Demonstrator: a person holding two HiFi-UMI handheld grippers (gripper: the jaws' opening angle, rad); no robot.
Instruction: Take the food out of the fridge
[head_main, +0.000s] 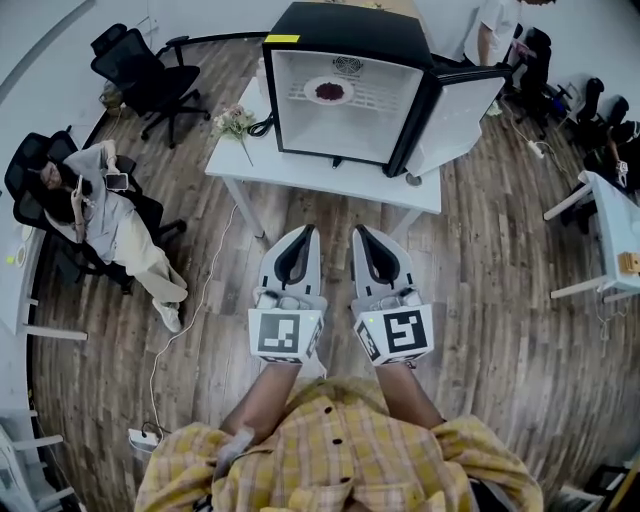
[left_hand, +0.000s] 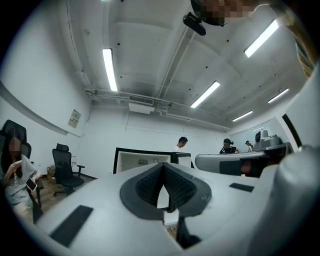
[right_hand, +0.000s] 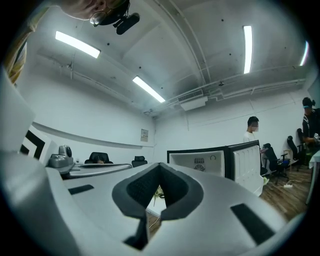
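Note:
A small black fridge (head_main: 350, 35) stands on a white table (head_main: 330, 182) with its door (head_main: 455, 115) swung open to the right. On its white shelf lies a plate of dark red food (head_main: 329, 91). My left gripper (head_main: 303, 233) and right gripper (head_main: 358, 233) are side by side in front of the table, well short of the fridge, pointing at it. Both are shut with nothing in them. In the left gripper view the open fridge (left_hand: 142, 161) shows beyond the shut tips (left_hand: 164, 169). The right gripper view shows the fridge (right_hand: 199, 162) past its shut tips (right_hand: 160, 167).
A bunch of flowers (head_main: 233, 122) lies at the table's left end. A person sits in a chair (head_main: 100, 215) at left, with a black office chair (head_main: 150, 75) behind. Another person stands behind the fridge (head_main: 492, 30). A second table (head_main: 610, 225) is at right; a cable and power strip (head_main: 143, 438) lie on the floor.

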